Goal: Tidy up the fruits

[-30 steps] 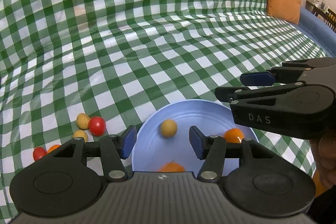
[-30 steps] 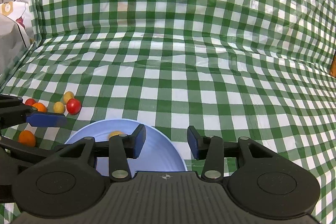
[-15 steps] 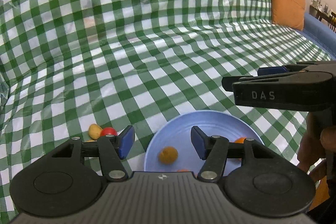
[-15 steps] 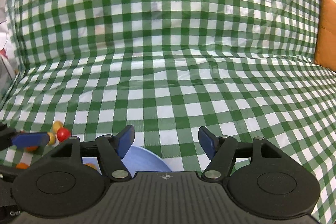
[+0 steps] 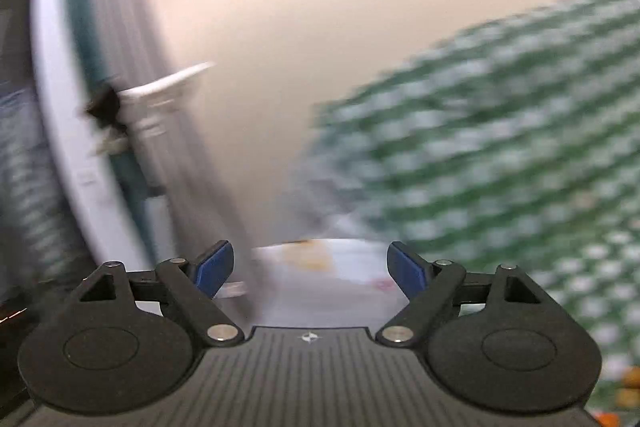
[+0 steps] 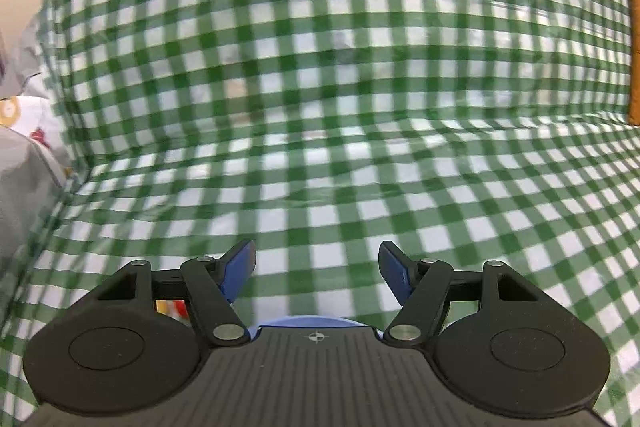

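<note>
Your left gripper was spread wide and held nothing, and its view was smeared with motion blur: it faced a pale wall, a white door frame and only the edge of the green-checked cloth. A few orange blobs, probably fruits, sat at the lower right edge, too blurred to name. Your right gripper was also wide and empty, pointed across the checked cloth, with a sliver of the blue plate just below its fingers and a small red and yellow patch, likely more fruit, behind the left finger.

Judging from this, you were between picks. To do the next one well, you needed to bring the left gripper back down to the loose fruit, slow it enough for a clear view, and close gently on one piece at a time.

The cloth looked glossy and plasticky, creased where it draped, so small round fruit would likely roll on it. The plate seemed smooth, shallow and hard-rimmed, so fruit was better lowered in than dropped.
</note>
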A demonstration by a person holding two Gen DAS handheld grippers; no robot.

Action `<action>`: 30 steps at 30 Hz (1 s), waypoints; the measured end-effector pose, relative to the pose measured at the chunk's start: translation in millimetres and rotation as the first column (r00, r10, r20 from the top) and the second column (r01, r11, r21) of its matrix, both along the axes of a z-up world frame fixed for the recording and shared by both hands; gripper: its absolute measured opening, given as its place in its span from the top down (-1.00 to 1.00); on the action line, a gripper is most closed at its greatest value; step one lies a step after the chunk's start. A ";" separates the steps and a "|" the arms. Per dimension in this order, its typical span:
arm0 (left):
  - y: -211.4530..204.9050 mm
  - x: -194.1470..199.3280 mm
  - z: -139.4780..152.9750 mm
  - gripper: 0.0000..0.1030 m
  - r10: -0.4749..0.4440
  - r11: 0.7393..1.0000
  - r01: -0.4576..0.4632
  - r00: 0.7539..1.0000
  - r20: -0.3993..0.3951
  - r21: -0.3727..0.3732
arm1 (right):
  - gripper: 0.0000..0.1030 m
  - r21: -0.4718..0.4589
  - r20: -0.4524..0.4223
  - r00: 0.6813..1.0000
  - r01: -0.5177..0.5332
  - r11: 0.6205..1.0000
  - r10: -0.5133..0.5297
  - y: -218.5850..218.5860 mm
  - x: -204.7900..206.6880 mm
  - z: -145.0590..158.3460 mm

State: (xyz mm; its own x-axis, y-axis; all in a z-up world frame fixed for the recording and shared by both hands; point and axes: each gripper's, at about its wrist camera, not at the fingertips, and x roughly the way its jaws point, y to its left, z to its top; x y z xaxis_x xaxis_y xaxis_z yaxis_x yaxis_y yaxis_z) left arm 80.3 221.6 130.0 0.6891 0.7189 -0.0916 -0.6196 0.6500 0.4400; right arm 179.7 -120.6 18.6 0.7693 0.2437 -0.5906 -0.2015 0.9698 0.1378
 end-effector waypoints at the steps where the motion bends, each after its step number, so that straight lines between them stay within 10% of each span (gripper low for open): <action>1: 20.5 -1.9 3.0 -0.72 0.035 0.999 -0.035 0.999 0.001 -0.007 | -0.36 0.006 0.003 1.000 -0.011 1.000 0.011 4.5 0.1 1.8; 7: 106.9 -23.0 -14.2 -0.72 0.158 0.977 -0.163 0.986 -0.050 -0.138 | -0.36 0.036 0.009 0.997 -0.076 0.996 0.075 34.2 1.3 7.7; 14: 87.3 -97.8 2.8 -0.72 0.302 0.937 -0.294 0.953 0.015 -0.189 | -0.38 0.039 -0.001 0.997 -0.083 0.996 0.083 53.3 3.5 8.4; 20: -5.8 -58.7 18.4 -0.79 -0.030 0.974 0.037 0.999 0.033 -0.223 | -0.41 0.051 -0.025 0.996 -0.085 0.995 0.086 60.2 7.2 3.2; 24: -31.8 -5.8 -14.3 -0.73 -0.216 0.865 0.182 0.976 -0.020 -0.468 | -0.40 0.054 -0.047 0.996 -0.077 0.996 0.080 67.3 9.5 -1.0; 29: -35.7 38.1 -93.4 0.80 -0.364 0.712 0.123 0.907 -0.214 -0.691 | -0.12 0.086 -0.102 0.994 -0.035 0.996 0.043 66.3 17.0 -9.5; 30: -32.5 43.8 -104.6 0.80 -0.383 0.677 0.094 0.892 -0.240 -0.730 | 0.05 0.093 -0.115 0.992 -0.031 0.995 0.042 65.3 19.1 -11.8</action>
